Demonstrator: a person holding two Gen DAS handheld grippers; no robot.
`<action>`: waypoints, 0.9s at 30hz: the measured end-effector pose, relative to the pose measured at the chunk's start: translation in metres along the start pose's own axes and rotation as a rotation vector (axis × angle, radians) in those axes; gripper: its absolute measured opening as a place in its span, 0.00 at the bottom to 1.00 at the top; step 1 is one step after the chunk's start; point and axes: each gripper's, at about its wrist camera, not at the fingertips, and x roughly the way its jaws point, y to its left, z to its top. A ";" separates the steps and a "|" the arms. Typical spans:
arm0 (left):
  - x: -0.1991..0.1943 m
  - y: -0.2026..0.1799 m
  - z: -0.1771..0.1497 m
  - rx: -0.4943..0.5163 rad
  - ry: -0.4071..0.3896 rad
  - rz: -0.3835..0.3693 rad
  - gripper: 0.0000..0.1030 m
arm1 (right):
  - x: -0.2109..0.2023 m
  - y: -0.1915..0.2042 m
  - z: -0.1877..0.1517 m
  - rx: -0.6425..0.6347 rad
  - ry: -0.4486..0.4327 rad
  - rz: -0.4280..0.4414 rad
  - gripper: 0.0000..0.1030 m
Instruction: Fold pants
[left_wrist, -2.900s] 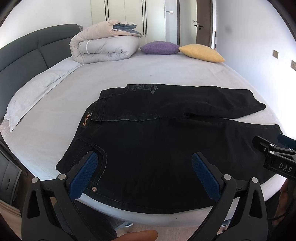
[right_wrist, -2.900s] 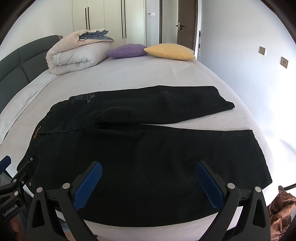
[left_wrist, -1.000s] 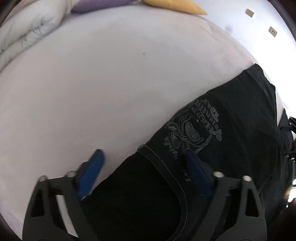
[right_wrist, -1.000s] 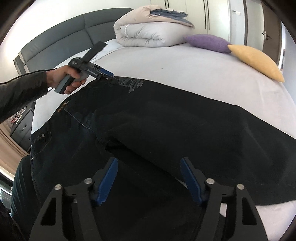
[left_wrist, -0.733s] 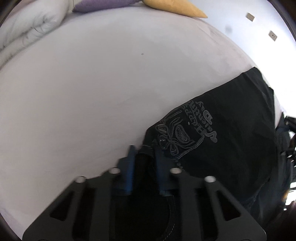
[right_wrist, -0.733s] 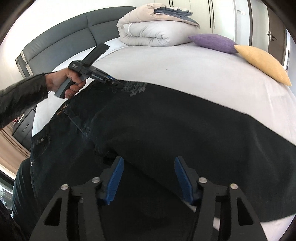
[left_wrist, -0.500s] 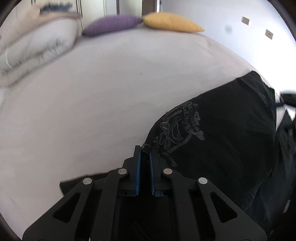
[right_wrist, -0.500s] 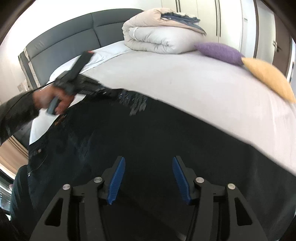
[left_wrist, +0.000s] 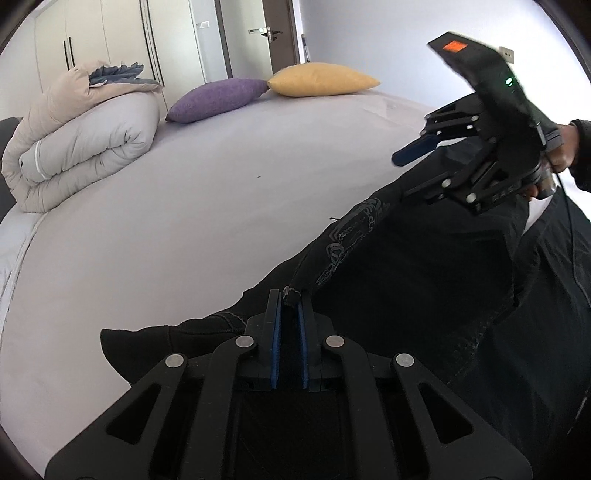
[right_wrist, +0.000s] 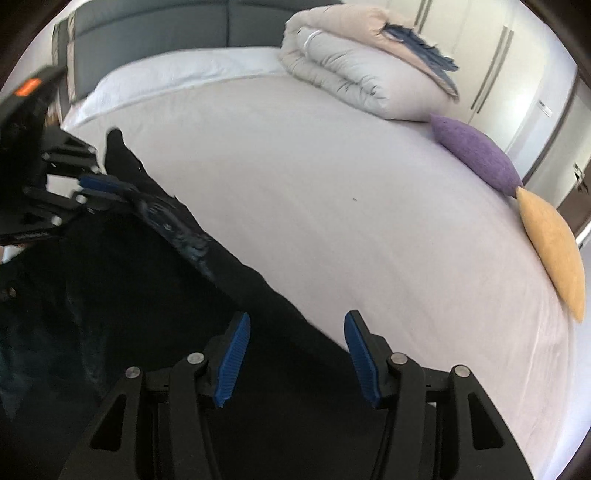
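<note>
So the left gripper (left_wrist: 287, 301) has clamped down since a second ago: its fingers (left_wrist: 275, 332) were spread wide over the waistband corner of the black jeans (left_wrist: 424, 295), and now they're clenched tight on that edge, right by the printed design. The right gripper (right_wrist: 293, 354) has narrowed a bit too, but its fingers (right_wrist: 231, 360) are still apart with the far edge of the leg sitting between them. I can't see the pads actually pressing the cloth, so I'd call it not gripping yet.

My read: the fold has started, with one end pinched and lifted off the bed (left_wrist: 203, 184), while the other hand is still lining up its grab further along the same edge. Once both hold, that half can be carried over.

The jeans lie near the front edge of the pale mattress, which is otherwise bare. Behind them there's a rolled duvet (left_wrist: 81, 140), a purple cushion (left_wrist: 218, 98), a yellow cushion (left_wrist: 321, 79), a grey headboard (right_wrist: 155, 29), white wardrobes and a door.
</note>
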 end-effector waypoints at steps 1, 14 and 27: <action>0.001 0.002 0.000 -0.007 -0.003 -0.003 0.07 | 0.003 0.000 0.001 -0.005 0.010 0.008 0.55; -0.020 -0.003 -0.008 -0.028 -0.019 -0.008 0.07 | 0.002 0.017 0.014 0.072 0.027 0.089 0.05; -0.055 -0.012 -0.017 -0.016 -0.029 -0.010 0.07 | -0.029 0.101 0.010 -0.054 -0.020 0.135 0.04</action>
